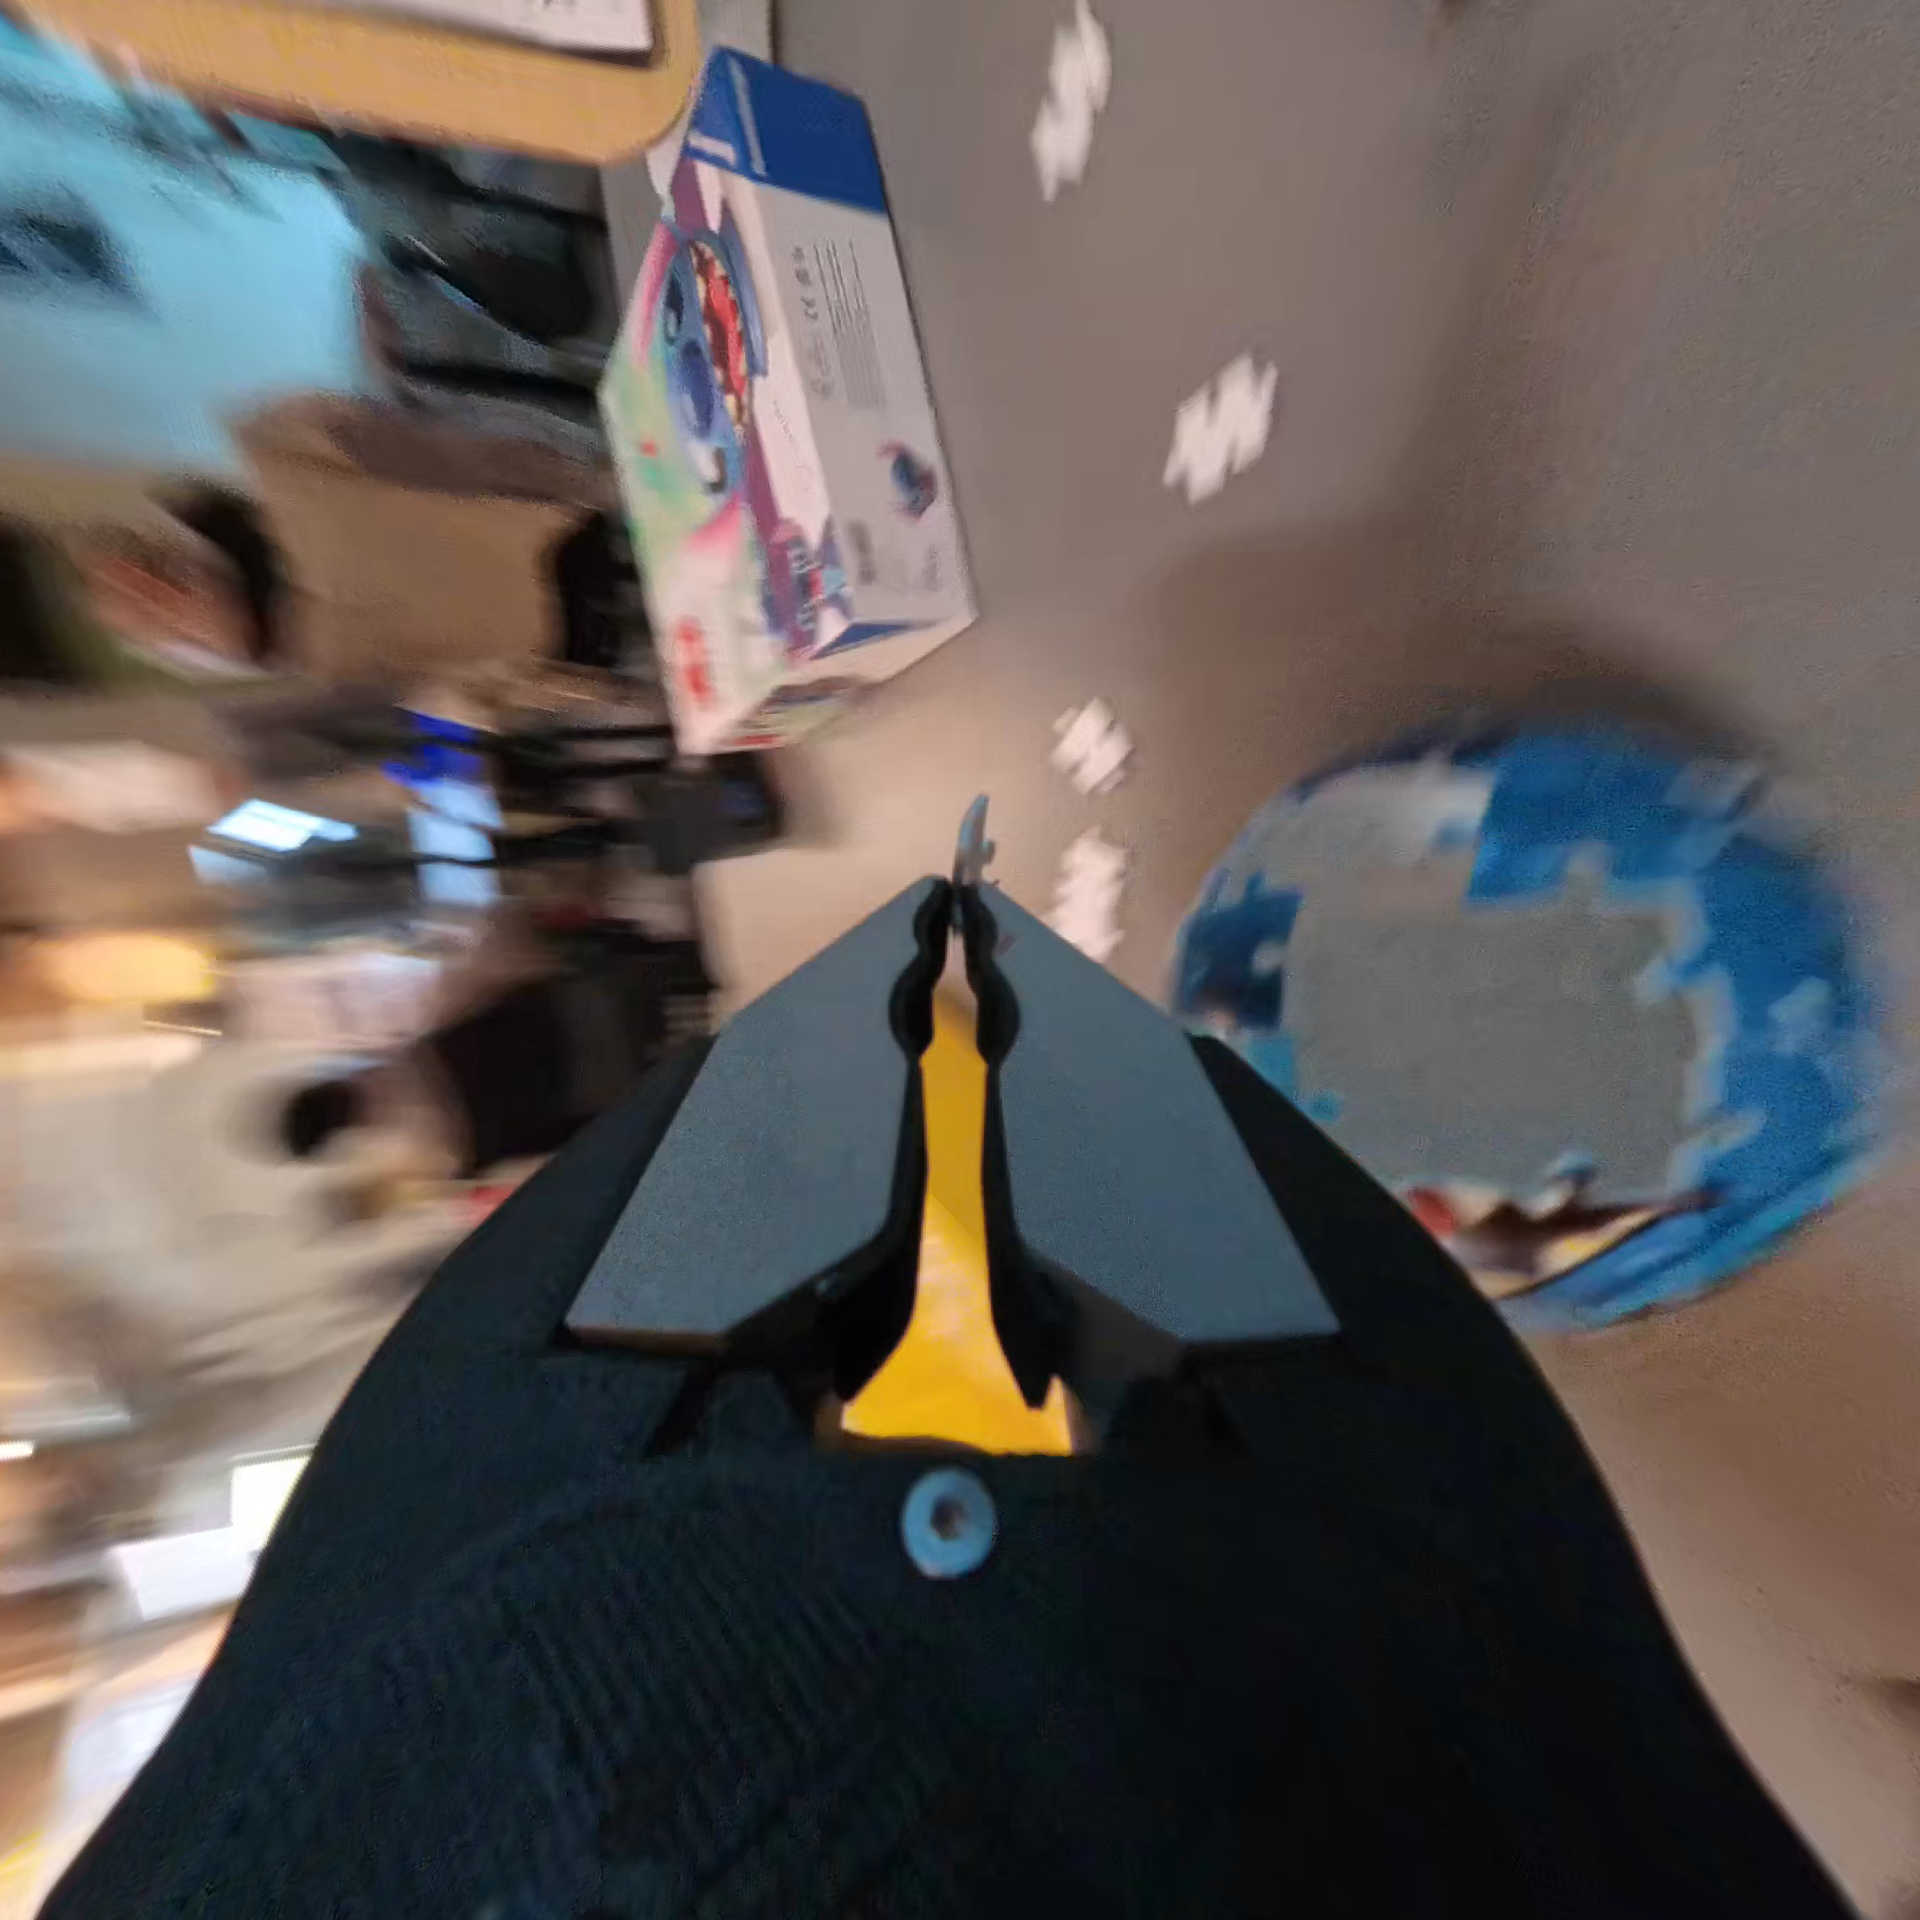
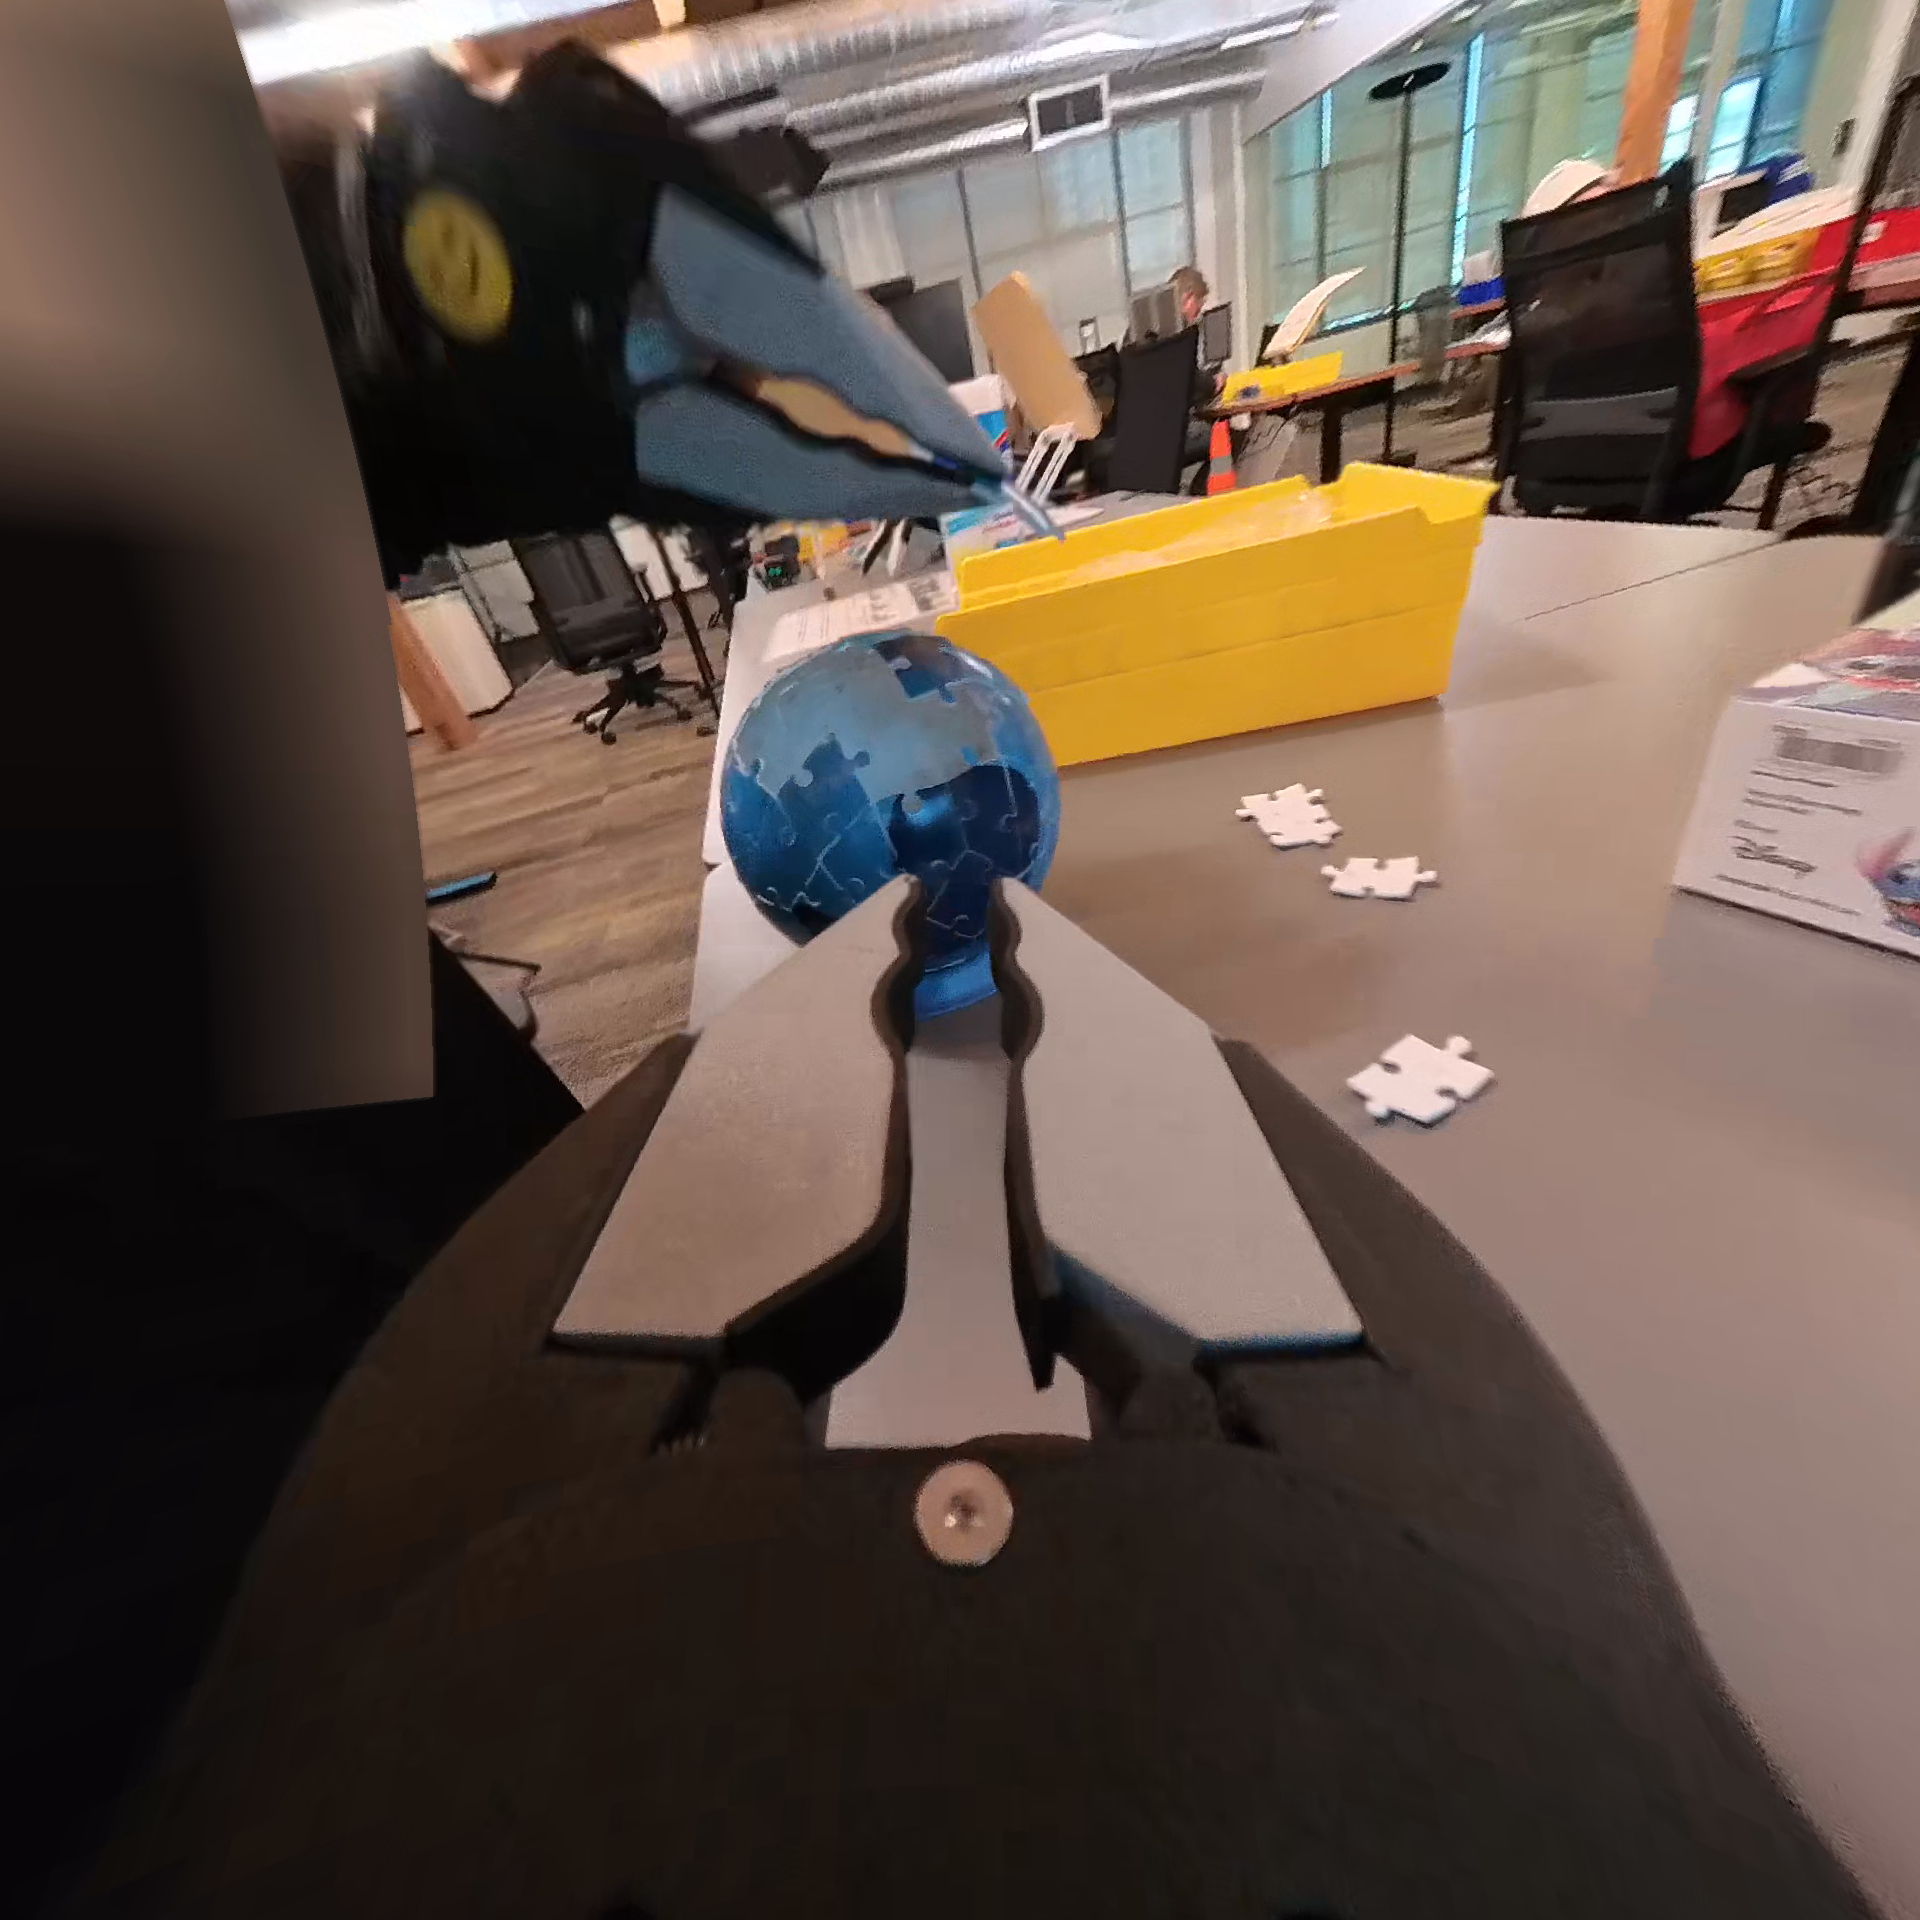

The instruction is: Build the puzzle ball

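The blue puzzle ball (image 2: 883, 779) stands on the grey table (image 2: 1558, 1247), part built, with pale bare patches. My right gripper (image 2: 956, 904) is closed on the ball's blue base, low on its near side. My left gripper (image 2: 987, 478) hangs above and behind the ball, shut on a small puzzle piece (image 2: 1029, 511). In the blurred, tilted left wrist view the left gripper (image 1: 961, 894) pinches that piece (image 1: 974, 836) at its tips, and the ball (image 1: 1538, 1018) lies to the right of it.
A yellow bin (image 2: 1226, 634) stands behind the ball. White loose pieces (image 2: 1288, 816) (image 2: 1377, 876) (image 2: 1418, 1077) lie on the table to the right. The puzzle box (image 2: 1818, 810) sits at the right edge, and also shows in the left wrist view (image 1: 790, 416). The table's edge runs left of the ball.
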